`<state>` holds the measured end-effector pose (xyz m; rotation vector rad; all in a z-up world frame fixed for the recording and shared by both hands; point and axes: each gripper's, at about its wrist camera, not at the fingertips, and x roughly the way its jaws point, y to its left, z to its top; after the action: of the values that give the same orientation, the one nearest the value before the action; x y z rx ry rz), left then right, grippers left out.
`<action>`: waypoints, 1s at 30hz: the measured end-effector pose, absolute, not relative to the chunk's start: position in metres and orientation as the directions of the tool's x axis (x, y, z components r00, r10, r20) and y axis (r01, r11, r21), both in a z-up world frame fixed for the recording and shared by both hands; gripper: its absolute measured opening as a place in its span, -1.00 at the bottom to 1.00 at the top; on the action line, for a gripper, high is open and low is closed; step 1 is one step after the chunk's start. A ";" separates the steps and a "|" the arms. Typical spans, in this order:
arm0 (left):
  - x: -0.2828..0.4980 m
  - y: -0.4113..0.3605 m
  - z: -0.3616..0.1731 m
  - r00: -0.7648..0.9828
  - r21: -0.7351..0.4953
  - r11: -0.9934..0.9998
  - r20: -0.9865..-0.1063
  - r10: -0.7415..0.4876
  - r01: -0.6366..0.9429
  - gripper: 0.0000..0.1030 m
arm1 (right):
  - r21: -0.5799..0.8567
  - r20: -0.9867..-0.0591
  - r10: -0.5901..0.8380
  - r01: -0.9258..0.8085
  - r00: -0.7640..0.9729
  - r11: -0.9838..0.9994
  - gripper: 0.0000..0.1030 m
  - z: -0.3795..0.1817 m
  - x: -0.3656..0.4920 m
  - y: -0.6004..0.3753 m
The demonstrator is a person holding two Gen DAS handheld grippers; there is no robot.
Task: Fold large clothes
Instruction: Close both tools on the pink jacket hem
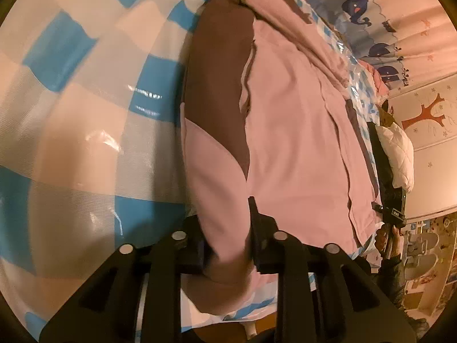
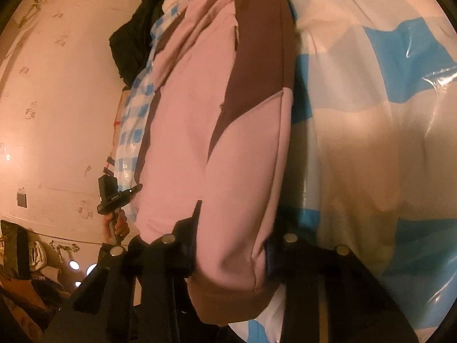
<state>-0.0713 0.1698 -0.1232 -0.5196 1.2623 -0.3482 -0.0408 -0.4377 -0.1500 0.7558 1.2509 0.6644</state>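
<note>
- Now, start at your left: the left gripper (image 1: 228,245) has its jaws drawn in close on a pink leg end of the sweatpants (image 1: 285,120), with the cloth bunched between the black fingers (image 1: 254,217).
- From that wrist camera, the garment runs away from you across a blue-and-white checked plastic sheet (image 1: 71,100), pink with dark brown panels on its left side.
- Further right in the same view, your other hand (image 1: 384,238) shows at the garment's far edge, gripping the handle of the right tool.
- A white quilted pillow (image 1: 398,154) sits beyond that, against the patterned wall.
- Moving to your right: the right gripper (image 2: 228,253) is partly closed around the other leg end, pads pressing the pink cloth on both sides just above its brown cuff (image 2: 225,300).
- Its jaws stand a little wider than the left pair, filled by a thicker fold.
- At the left of this wrist view, your left hand (image 2: 115,227) holds its tool at the garment's edge; the checked sheet (image 2: 371,114) spreads to the right.
- Neither view shows whether the leg ends are lifted off the sheet.
</note>
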 end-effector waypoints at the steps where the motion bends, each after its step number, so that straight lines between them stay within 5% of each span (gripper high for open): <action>1: -0.072 0.167 -0.120 0.281 -0.543 0.840 -0.809 -0.516 -0.020 -0.65 | 0.811 -0.565 0.800 -0.042 0.201 0.584 -0.38 -0.148 -0.041 -0.436; 4: -0.069 0.165 -0.120 0.276 -0.537 0.843 -0.812 -0.515 -0.008 -0.67 | 0.839 -0.529 0.826 -0.026 0.194 0.543 -0.29 -0.153 -0.036 -0.437; 6: -0.066 0.170 -0.128 0.245 -0.551 0.833 -0.816 -0.524 -0.053 -0.42 | 0.841 -0.536 0.830 0.012 0.153 0.541 0.12 -0.167 -0.034 -0.435; 8: -0.063 0.176 -0.141 0.214 -0.599 0.795 -0.792 -0.572 -0.092 -0.09 | 0.840 -0.538 0.830 0.007 0.146 0.543 0.12 -0.170 -0.034 -0.434; 10: -0.063 0.172 -0.144 0.211 -0.601 0.795 -0.790 -0.576 -0.083 0.00 | 0.843 -0.531 0.832 0.002 0.162 0.538 0.07 -0.169 -0.033 -0.432; 12: -0.062 0.163 -0.142 0.208 -0.569 0.820 -0.811 -0.547 -0.062 0.03 | 0.827 -0.552 0.816 -0.009 0.171 0.562 -0.31 -0.169 -0.035 -0.433; 13: -0.062 0.157 -0.139 0.210 -0.537 0.842 -0.829 -0.518 -0.044 -0.01 | 0.822 -0.557 0.810 -0.013 0.185 0.569 -0.37 -0.169 -0.036 -0.432; 15: -0.062 0.150 -0.133 0.220 -0.519 0.854 -0.835 -0.504 -0.016 -0.62 | 0.812 -0.564 0.796 -0.025 0.221 0.583 -0.49 -0.164 -0.040 -0.427; 17: -0.064 0.151 -0.124 0.244 -0.516 0.857 -0.833 -0.497 -0.016 -0.72 | 0.819 -0.549 0.796 -0.030 0.255 0.573 -0.54 -0.159 -0.043 -0.426; 30: -0.100 0.150 -0.044 0.352 -0.541 0.839 -0.775 -0.524 0.059 -0.78 | 0.851 -0.450 0.834 -0.131 0.319 0.509 -0.58 -0.105 -0.071 -0.428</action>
<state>-0.0997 0.1503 -0.0443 -0.4648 1.1584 -0.3950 -0.0709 -0.4282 -0.1054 0.8095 1.0573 0.7357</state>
